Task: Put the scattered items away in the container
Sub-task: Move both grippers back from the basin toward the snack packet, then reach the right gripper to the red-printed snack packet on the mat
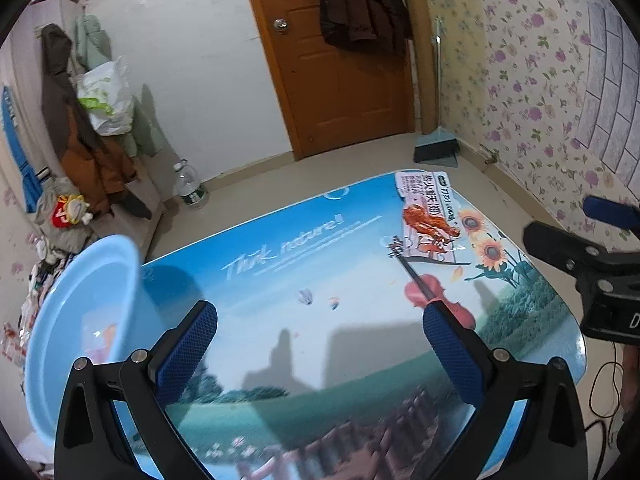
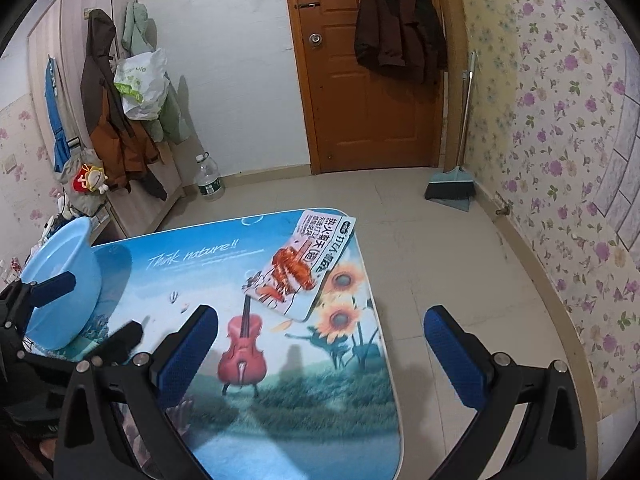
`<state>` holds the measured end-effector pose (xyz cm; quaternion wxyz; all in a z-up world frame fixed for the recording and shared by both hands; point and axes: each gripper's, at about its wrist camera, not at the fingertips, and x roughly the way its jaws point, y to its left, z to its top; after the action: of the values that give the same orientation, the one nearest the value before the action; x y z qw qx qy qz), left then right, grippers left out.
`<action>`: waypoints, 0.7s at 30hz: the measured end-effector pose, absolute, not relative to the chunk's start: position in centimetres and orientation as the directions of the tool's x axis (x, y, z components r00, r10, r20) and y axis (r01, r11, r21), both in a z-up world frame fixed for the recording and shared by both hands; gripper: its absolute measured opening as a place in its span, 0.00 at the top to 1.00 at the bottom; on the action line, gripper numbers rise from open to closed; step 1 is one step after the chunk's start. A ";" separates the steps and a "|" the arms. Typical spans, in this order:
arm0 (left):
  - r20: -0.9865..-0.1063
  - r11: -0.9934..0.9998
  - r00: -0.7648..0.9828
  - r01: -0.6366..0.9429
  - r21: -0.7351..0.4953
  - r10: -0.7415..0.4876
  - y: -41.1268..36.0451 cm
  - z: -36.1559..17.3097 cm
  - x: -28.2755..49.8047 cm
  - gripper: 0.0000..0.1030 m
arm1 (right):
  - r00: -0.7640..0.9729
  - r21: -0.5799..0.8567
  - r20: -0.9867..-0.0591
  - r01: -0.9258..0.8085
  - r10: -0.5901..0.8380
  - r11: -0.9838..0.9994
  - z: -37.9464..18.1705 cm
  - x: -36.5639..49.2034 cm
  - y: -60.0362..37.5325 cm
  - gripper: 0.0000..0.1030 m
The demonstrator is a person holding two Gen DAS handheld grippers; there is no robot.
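Floral wallpaper runs along the right of the room, with a wooden door [image 2: 372,92] at the far end and a dark coat [image 2: 400,24] hanging on it. Below me sits the surface [image 1: 304,344], a small top printed with blue sky, a violin, sunflowers and the words "Think nature!!".

I see one loose item on it: a flat snack packet [image 2: 298,266] with a red crayfish picture, lying at the far right corner, its far end reaching the surface's edge. From my left camera the same packet [image 1: 430,216] lies far and to the right, well apart from my fingers.

My container is a light blue basin [image 1: 80,320], tilted up at the left edge of the surface, its open side facing right in the left view. In the right view the basin [image 2: 68,280] sits far left, just behind my other gripper. Something pale shows inside it, but I cannot tell what it is.

My left gripper [image 1: 320,352] hangs over the near middle of the surface, spread wide and holding nothing. My right gripper [image 2: 322,356] is also spread wide and empty, its left finger over the surface near the violin, its right finger out past the right edge, over the tiled floor [image 2: 440,240].

A broom [image 2: 452,184] leans in the far right corner, and a water bottle [image 2: 208,180] stands by the far wall.
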<state>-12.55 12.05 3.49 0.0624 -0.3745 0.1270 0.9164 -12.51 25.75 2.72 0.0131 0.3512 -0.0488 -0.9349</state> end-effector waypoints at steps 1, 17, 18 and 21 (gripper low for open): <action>-0.712 -0.959 -0.702 -0.215 0.183 0.021 12.3 3.1 -13.1 0.00 | -0.750 0.104 -0.658 -0.004 -0.066 -0.995 2.6 -13.0 25.8 0.00; -0.770 -0.957 -0.638 -0.234 0.174 0.016 14.5 0.1 -19.8 0.00 | -0.673 0.331 -0.689 0.040 -0.271 -0.943 0.3 -22.8 30.4 0.00; -0.771 -0.957 -0.636 -0.235 0.171 0.018 14.6 0.1 -20.1 0.00 | -0.666 0.354 -0.684 0.053 -0.297 -0.934 0.2 -23.5 30.6 0.00; -0.773 -0.957 -0.633 -0.241 0.164 0.027 14.9 -0.1 -20.9 0.00 | -0.658 0.389 -0.678 0.058 -0.328 -0.919 0.0 -25.2 30.9 0.00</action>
<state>-20.87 14.85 -0.09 0.0749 -0.4216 0.1269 0.8947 -25.21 30.95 -0.05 0.1079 0.3995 -0.1692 -0.8945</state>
